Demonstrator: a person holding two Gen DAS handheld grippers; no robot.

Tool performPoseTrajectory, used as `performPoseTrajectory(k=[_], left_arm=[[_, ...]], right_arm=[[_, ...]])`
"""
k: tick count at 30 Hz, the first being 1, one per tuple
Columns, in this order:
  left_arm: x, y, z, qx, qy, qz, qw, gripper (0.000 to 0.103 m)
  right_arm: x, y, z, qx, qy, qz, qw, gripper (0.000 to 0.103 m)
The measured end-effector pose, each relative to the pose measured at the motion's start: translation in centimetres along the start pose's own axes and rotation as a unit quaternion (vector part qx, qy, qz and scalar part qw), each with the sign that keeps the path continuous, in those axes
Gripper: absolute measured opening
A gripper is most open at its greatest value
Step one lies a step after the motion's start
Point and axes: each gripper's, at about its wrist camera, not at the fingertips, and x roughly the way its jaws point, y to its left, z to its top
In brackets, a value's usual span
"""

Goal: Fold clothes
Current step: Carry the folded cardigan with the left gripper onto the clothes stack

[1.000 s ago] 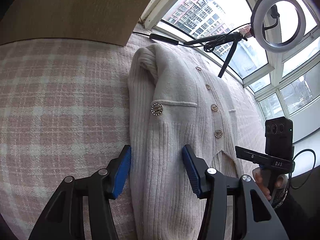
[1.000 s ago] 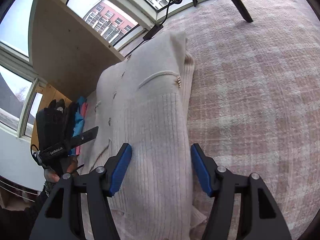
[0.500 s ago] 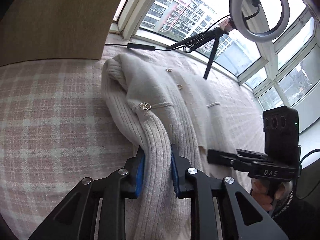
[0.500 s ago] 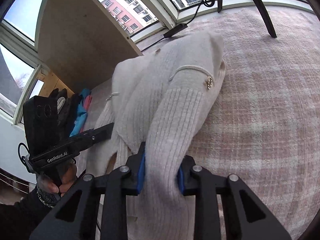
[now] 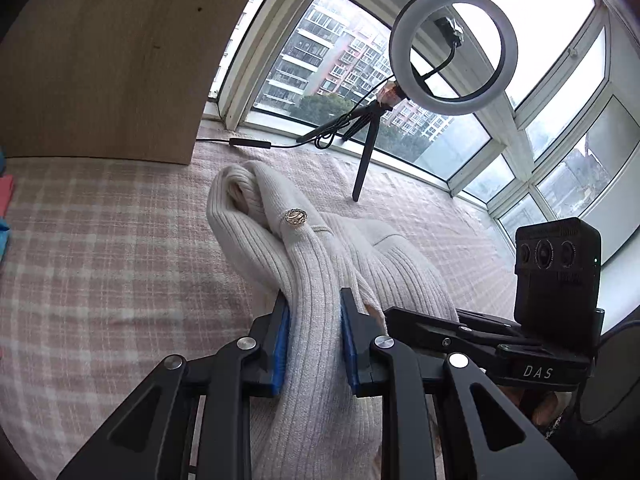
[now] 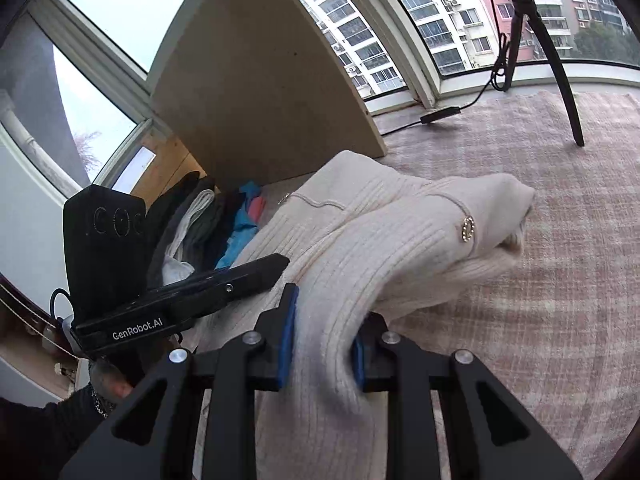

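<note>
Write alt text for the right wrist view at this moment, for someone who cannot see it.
The right tool is shut on a bunched fold of a cream ribbed cardigan, lifting it off a pink checked cover. The left tool reaches in from the left, before a pile of clothes and a wooden board.

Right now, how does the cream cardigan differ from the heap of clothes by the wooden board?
The cream cardigan is one pale ribbed knit with gold buttons; the heap of clothes mixes dark, white, blue and red pieces. The cardigan is pinched by the left hand-held gripper and the right hand-held gripper; the heap lies untouched. Both rest on the pink checked cover.
</note>
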Motion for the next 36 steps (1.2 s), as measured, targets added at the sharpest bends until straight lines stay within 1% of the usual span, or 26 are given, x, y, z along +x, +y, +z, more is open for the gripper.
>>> performPoseTrajectory(k=[3, 6, 11, 15, 17, 19, 21, 25, 28, 32, 33, 34, 35, 36], left_arm=[[-3.0, -0.5, -0.7, 0.002, -0.019, 0.015, 0.9997, 0.021], [-6.4, -0.1, -1.1, -0.005, -0.043, 0.021, 0.9988, 0.021], [-12.9, 2.1, -1.1, -0.012, -0.098, 0.032, 0.9946, 0.021], [-18.7, 4.9, -0.7, 0.001, -0.139, 0.048, 0.9891, 0.021], [-21.6, 7.1, -0.3, 0.005, -0.155, 0.056, 0.9864, 0.021], [-24.3, 9.8, 0.3, 0.001, -0.169, 0.063, 0.9837, 0.021], [-27.0, 12.6, 0.9, 0.002, -0.183, 0.075, 0.9803, 0.021], [-31.5, 18.4, 2.1, -0.012, -0.205, 0.093, 0.9744, 0.021], [-33.8, 22.2, 3.2, -0.017, -0.217, 0.110, 0.9699, 0.021], [-35.5, 27.6, 4.7, -0.025, -0.226, 0.115, 0.9670, 0.022], [-35.4, 29.1, 5.0, -0.021, -0.226, 0.123, 0.9661, 0.024], [-34.8, 30.7, 5.3, -0.011, -0.221, 0.154, 0.9628, 0.031], [-33.7, 32.7, 5.7, -0.012, -0.205, 0.206, 0.9568, 0.033], [-32.9, 35.2, 5.6, -0.041, -0.178, 0.253, 0.9500, 0.030]], right_arm=[[-0.6, 2.4, -0.2, -0.016, -0.004, 0.014, 1.000, 0.023], [-0.9, 5.9, 0.0, -0.057, -0.009, 0.017, 0.998, 0.023], [-0.4, 12.9, 0.9, -0.113, -0.022, 0.030, 0.993, 0.023], [1.6, 19.4, 1.6, -0.155, -0.039, 0.042, 0.986, 0.023], [3.2, 22.9, 2.0, -0.171, -0.051, 0.047, 0.983, 0.023], [5.2, 26.3, 2.5, -0.174, -0.056, 0.055, 0.982, 0.023], [7.5, 29.9, 2.9, -0.186, -0.062, 0.060, 0.979, 0.023], [12.6, 36.4, 3.5, -0.212, -0.068, 0.063, 0.973, 0.023], [16.4, 40.1, 4.3, -0.220, -0.063, 0.070, 0.971, 0.023], [20.8, 43.3, 5.4, -0.221, -0.057, 0.070, 0.971, 0.023], [21.9, 43.7, 5.6, -0.219, -0.056, 0.066, 0.972, 0.022], [23.2, 43.8, 5.8, -0.216, -0.054, 0.058, 0.973, 0.022], [24.6, 43.6, 5.9, -0.217, -0.049, 0.043, 0.974, 0.022], [26.4, 43.0, 5.6, -0.218, -0.036, 0.017, 0.975, 0.023]])
